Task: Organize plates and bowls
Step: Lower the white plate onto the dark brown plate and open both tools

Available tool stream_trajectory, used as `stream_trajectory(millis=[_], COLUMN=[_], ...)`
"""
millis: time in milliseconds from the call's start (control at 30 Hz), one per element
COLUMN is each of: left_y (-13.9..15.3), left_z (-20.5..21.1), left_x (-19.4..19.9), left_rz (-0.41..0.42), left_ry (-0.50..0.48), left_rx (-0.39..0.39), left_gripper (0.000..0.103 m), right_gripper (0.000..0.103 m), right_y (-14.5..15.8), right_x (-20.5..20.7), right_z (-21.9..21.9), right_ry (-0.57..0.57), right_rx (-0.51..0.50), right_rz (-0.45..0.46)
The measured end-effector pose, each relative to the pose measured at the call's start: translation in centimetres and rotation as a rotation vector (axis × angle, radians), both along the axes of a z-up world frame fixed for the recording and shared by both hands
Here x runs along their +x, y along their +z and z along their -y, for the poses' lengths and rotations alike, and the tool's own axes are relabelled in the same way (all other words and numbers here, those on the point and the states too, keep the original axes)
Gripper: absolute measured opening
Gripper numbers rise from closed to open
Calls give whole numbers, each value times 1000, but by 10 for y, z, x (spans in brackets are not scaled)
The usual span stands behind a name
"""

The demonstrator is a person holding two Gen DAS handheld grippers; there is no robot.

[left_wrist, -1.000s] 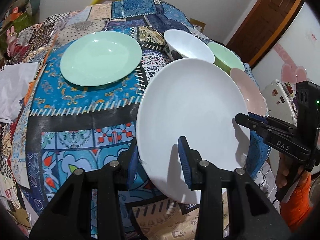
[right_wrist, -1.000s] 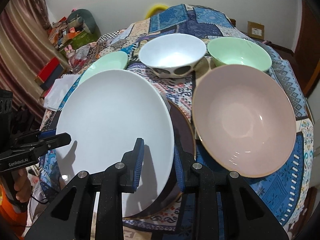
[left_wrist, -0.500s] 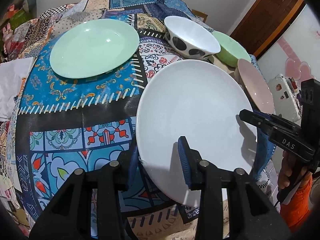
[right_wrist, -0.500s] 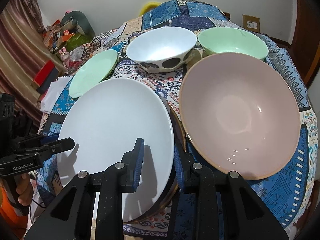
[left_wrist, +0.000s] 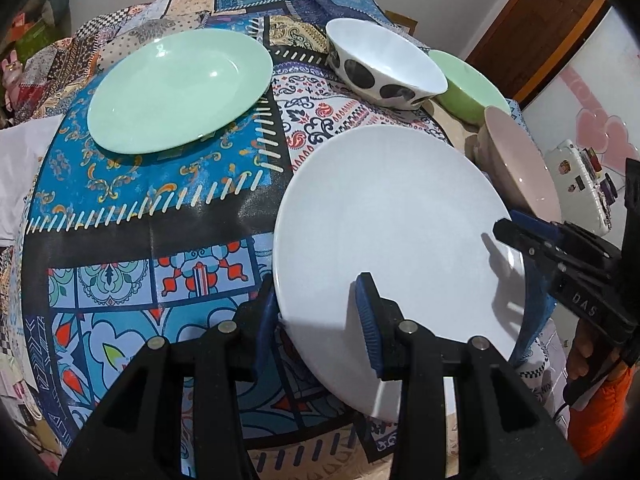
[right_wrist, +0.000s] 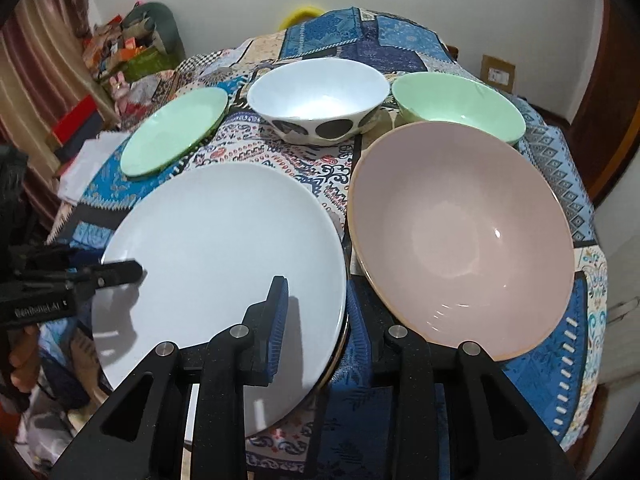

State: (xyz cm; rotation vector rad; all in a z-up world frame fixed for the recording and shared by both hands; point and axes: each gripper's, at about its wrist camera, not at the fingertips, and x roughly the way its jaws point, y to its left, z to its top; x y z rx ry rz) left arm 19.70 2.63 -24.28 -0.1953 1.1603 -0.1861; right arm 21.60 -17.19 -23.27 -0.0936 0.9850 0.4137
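A large white plate [left_wrist: 396, 232] [right_wrist: 224, 248] is held above the patchwork tablecloth [left_wrist: 132, 248] by both grippers. My left gripper [left_wrist: 316, 312] is shut on its near left rim. My right gripper [right_wrist: 316, 320] is shut on its right rim, and also shows at the right of the left wrist view [left_wrist: 520, 240]. A green plate [left_wrist: 180, 88] [right_wrist: 176, 136] lies at the far left. A white spotted bowl [left_wrist: 384, 64] [right_wrist: 320, 100], a green bowl [left_wrist: 468, 88] [right_wrist: 460, 108] and a pink bowl [right_wrist: 460, 240] [left_wrist: 520, 164] stand to the right.
A thin dark rim [right_wrist: 336, 356] shows just under the white plate's right edge. White cloth [left_wrist: 20, 176] lies at the table's left edge. A wooden door [left_wrist: 532, 32] stands at the back right, and boxes and clutter [right_wrist: 128, 52] at the back left.
The white plate has been lowered and levelled toward the table, held in both grippers. The bowls and green plate have not moved.
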Motion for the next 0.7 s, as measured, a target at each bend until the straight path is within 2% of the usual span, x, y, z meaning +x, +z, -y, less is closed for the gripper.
stream_trajectory(millis=[167,367,567,700], left_y=[2,27,63,87], left_z=[-2,-15,-37,-60], left_x=[-1,-11,-22,-26], left_rz=[4,72,157,216], left_ry=[6,34,86,132], left_rx=[-7,27,51,76], left_gripper=[38,38,47,59], right_gripper=[29,30,45,48], right_y=[4,23,47,58], right_x=[-2,-9,-13,-10], right_z=[3,-2,-20,-39], right_ry=[-1,0,33,59], right_rx=[-5,39,70,109], right_rz=[3,27,93,114])
